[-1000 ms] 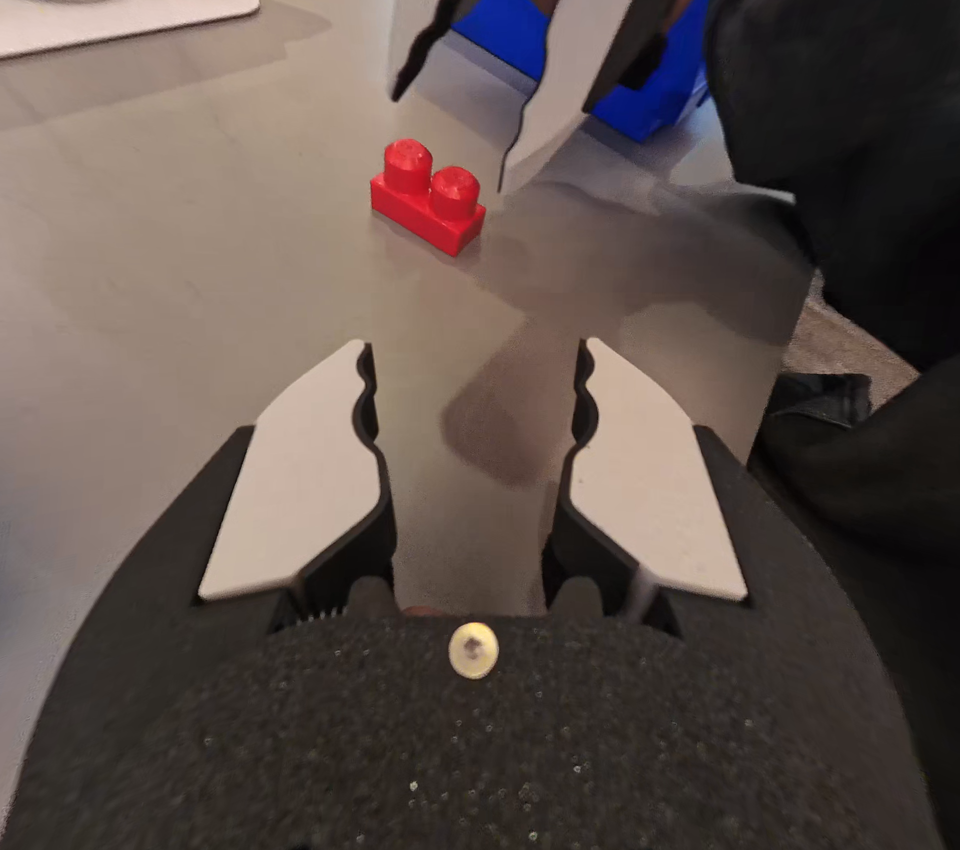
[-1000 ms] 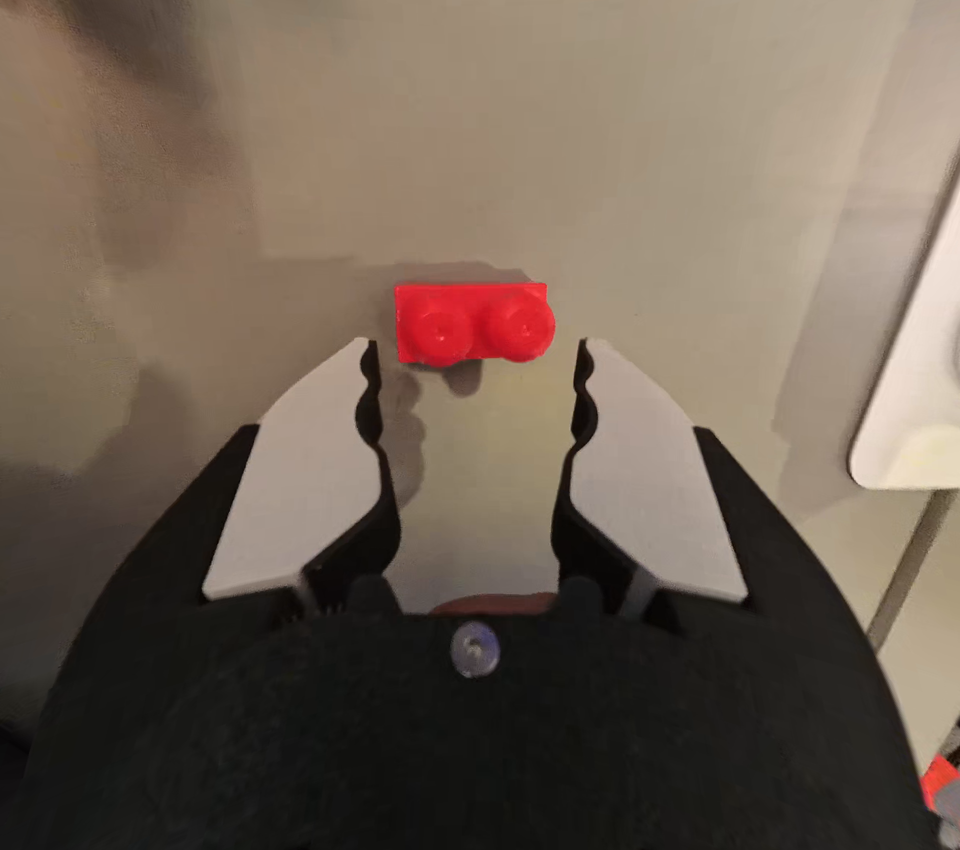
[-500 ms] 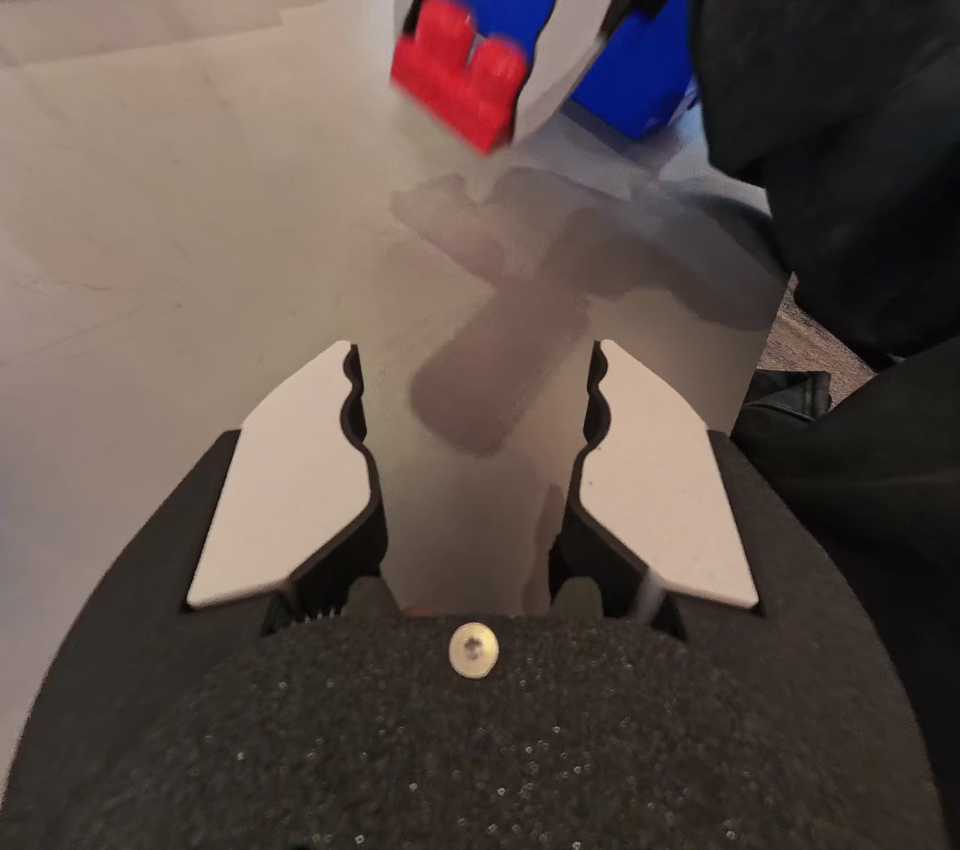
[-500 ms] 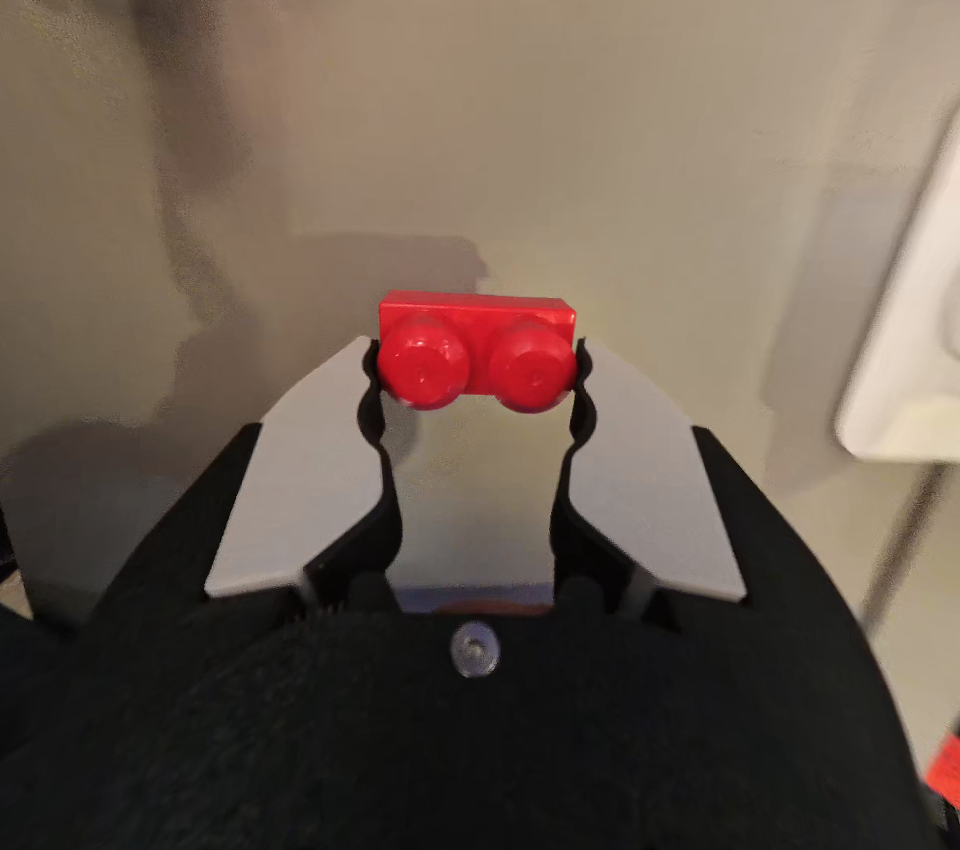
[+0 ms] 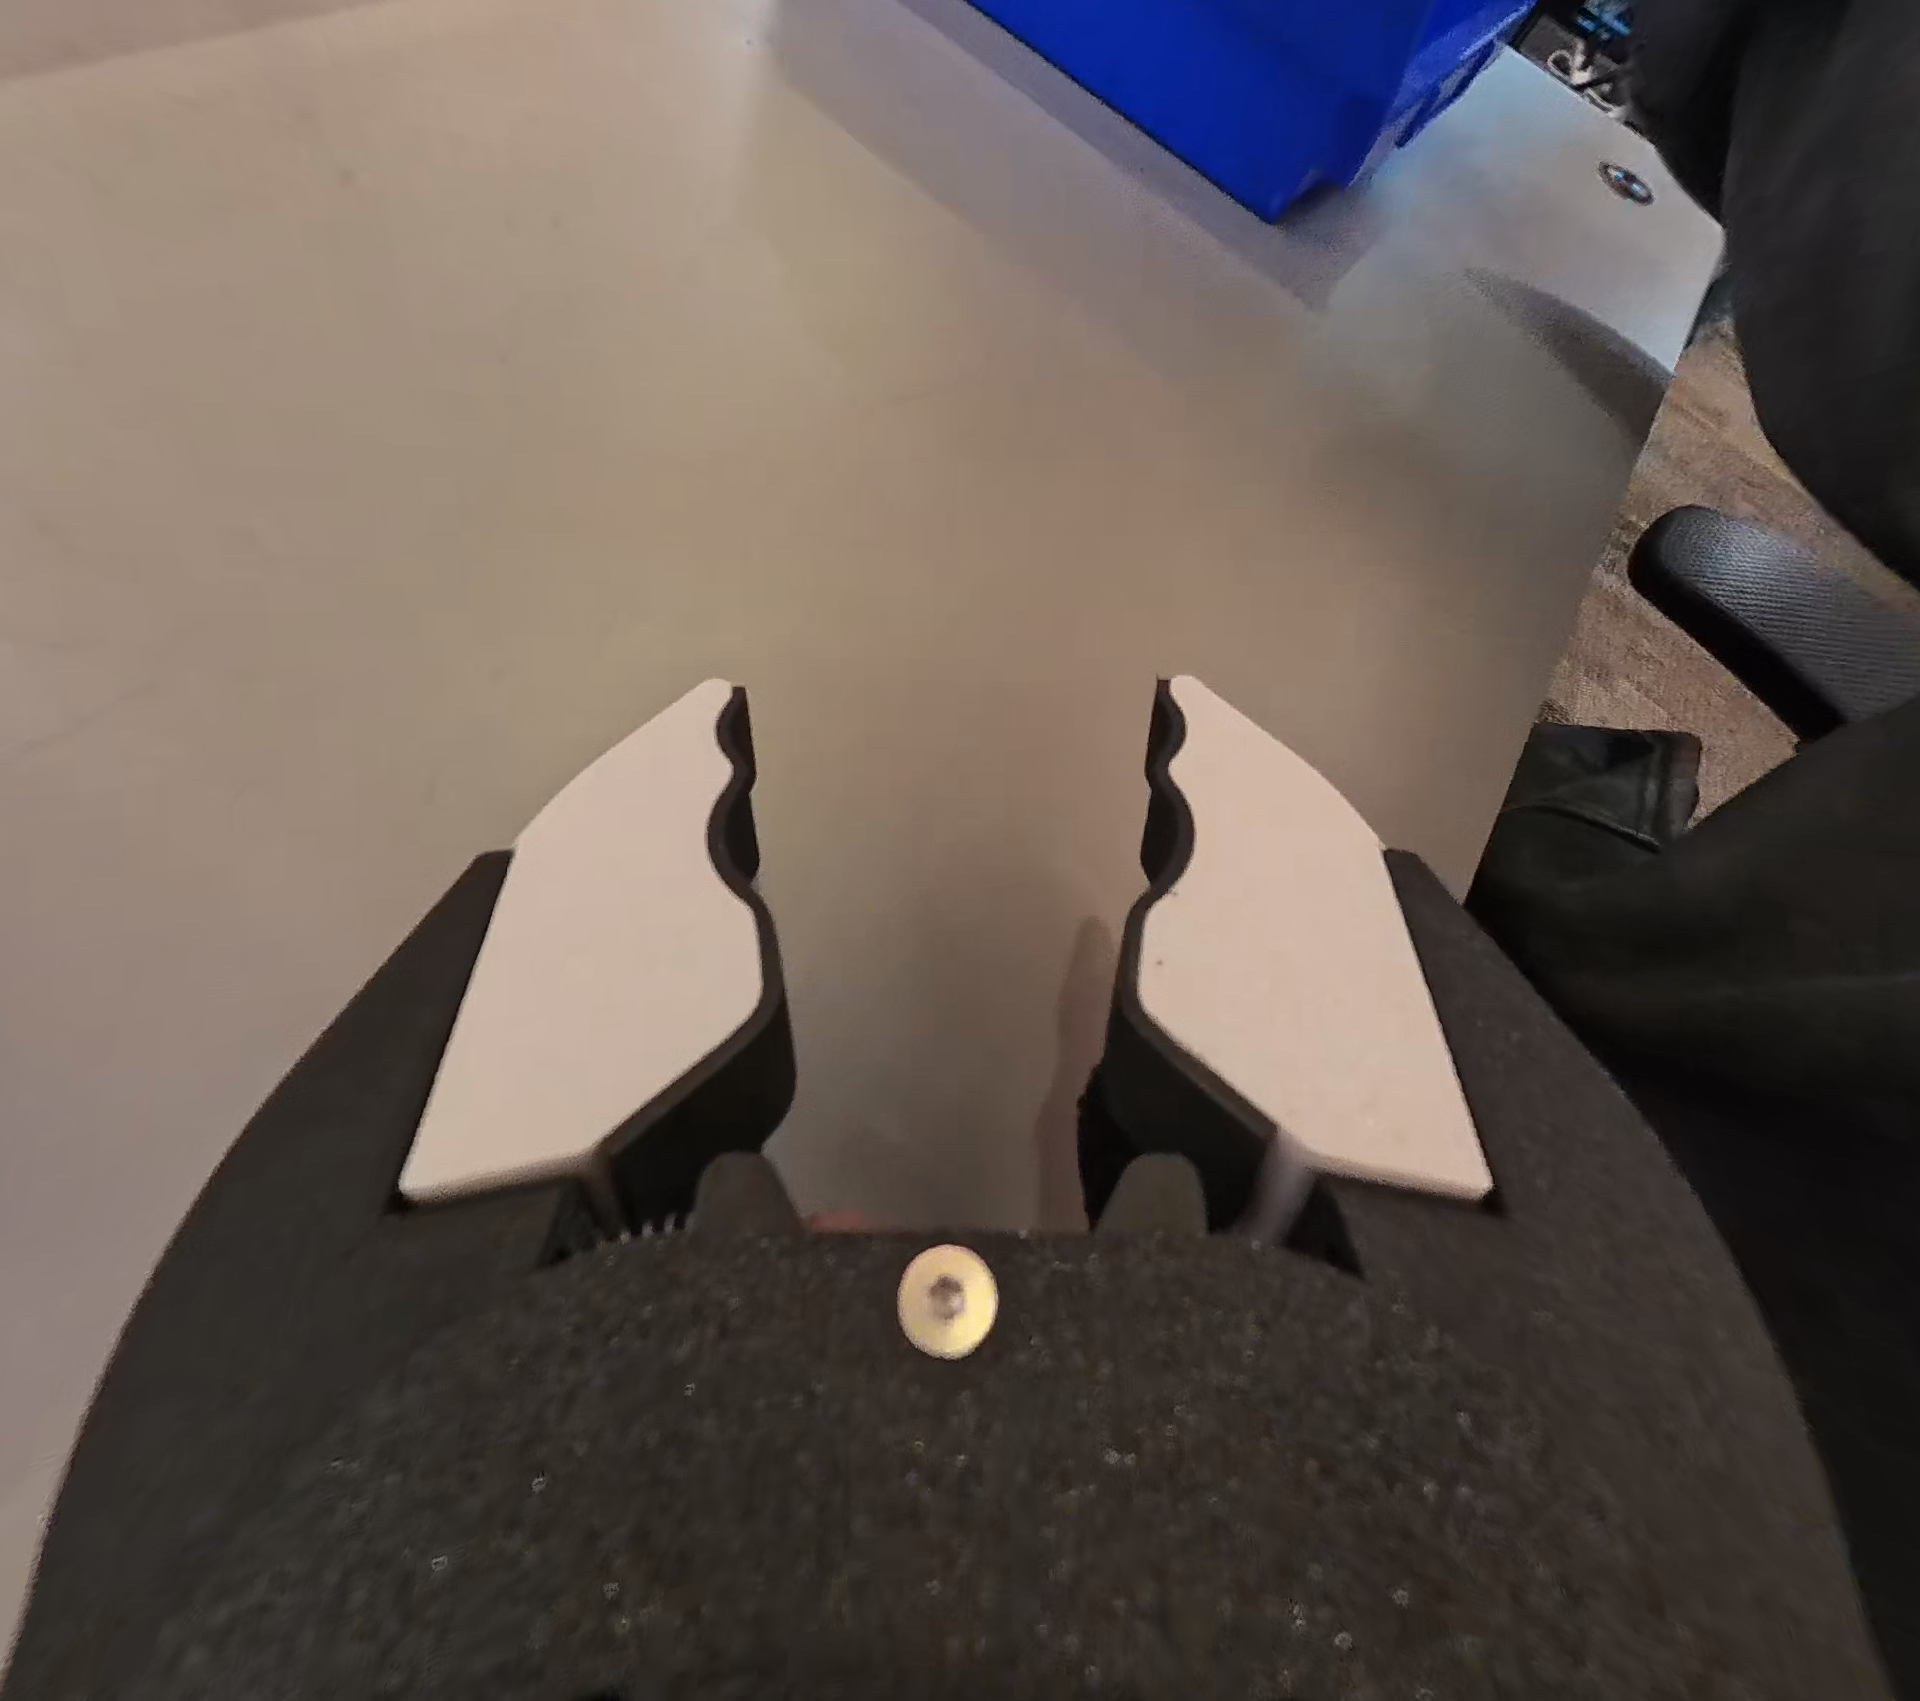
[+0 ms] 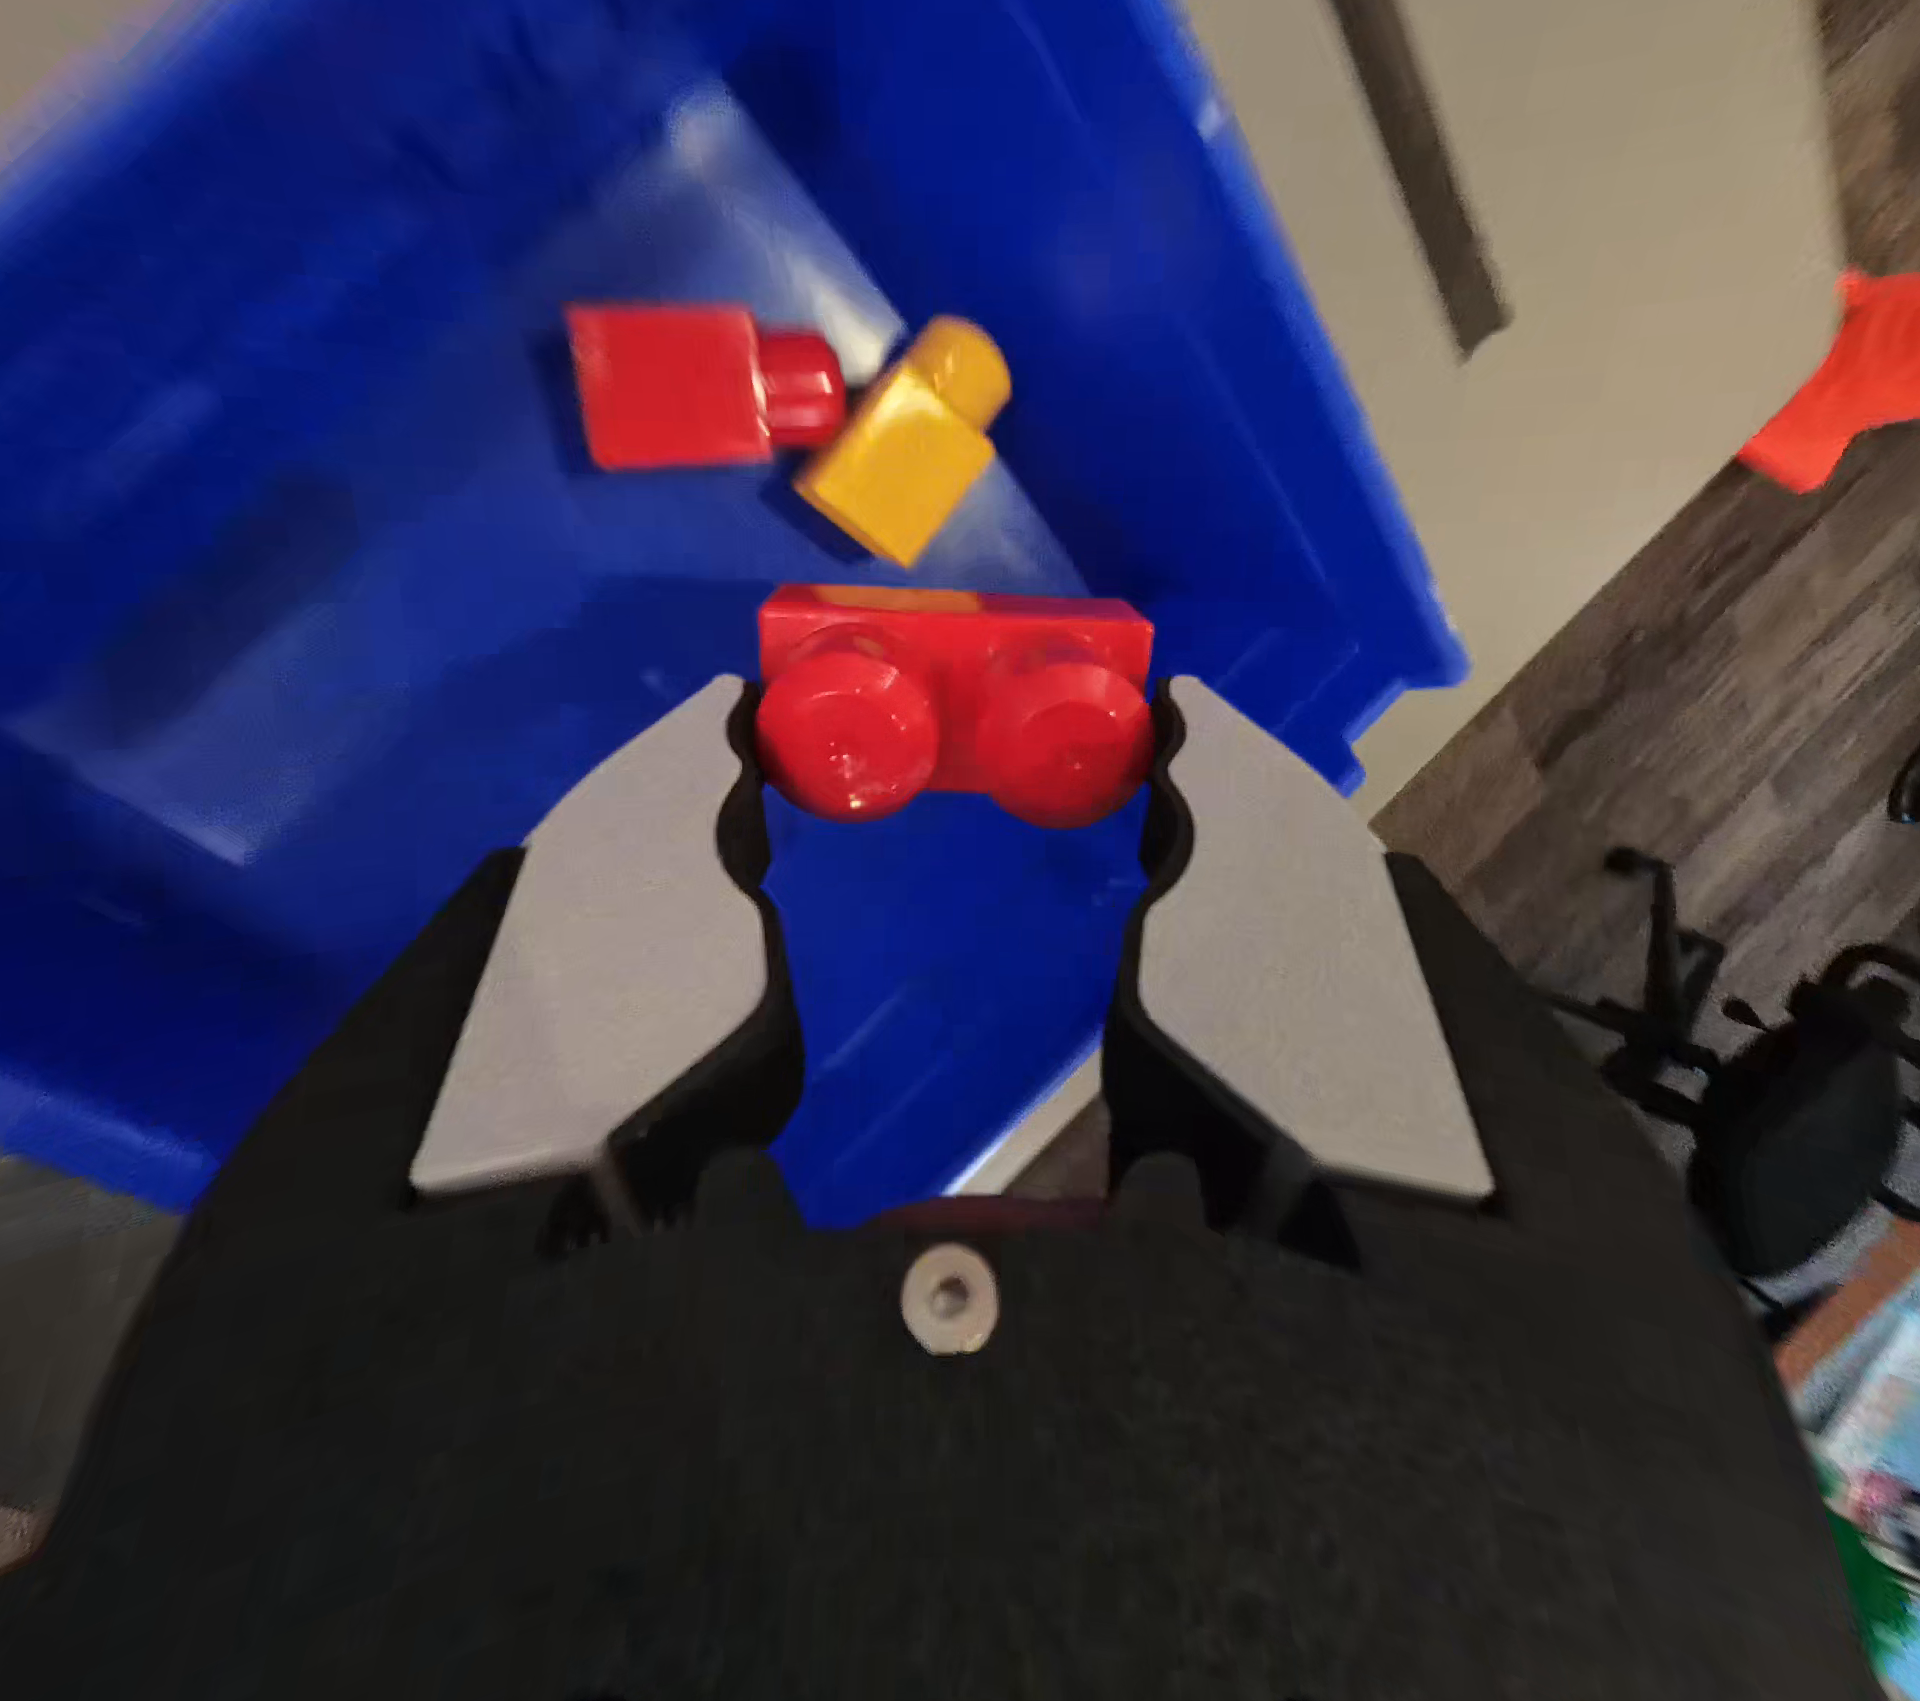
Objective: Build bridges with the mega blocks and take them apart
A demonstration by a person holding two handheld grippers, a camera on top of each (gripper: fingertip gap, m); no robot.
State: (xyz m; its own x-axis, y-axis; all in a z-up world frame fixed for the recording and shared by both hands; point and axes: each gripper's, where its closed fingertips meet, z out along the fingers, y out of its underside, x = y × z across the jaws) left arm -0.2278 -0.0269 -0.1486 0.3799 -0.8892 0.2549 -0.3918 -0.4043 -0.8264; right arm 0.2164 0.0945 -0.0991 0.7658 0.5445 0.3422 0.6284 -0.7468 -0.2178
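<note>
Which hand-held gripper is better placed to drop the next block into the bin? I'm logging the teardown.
Right. The right hand-held gripper is shut on the red block above the blue bin. The left hand-held gripper is open and empty over the table.

Grey table over grey carpet (black chair armrest beside it).

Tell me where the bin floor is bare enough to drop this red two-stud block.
Inside the blue bin, the floor left of and below the single-stud red block is bare. It is crowded mid-floor, where that block meets the yellow block, just beyond the held red two-stud block. The grey table left of the bin is bare too.
</note>
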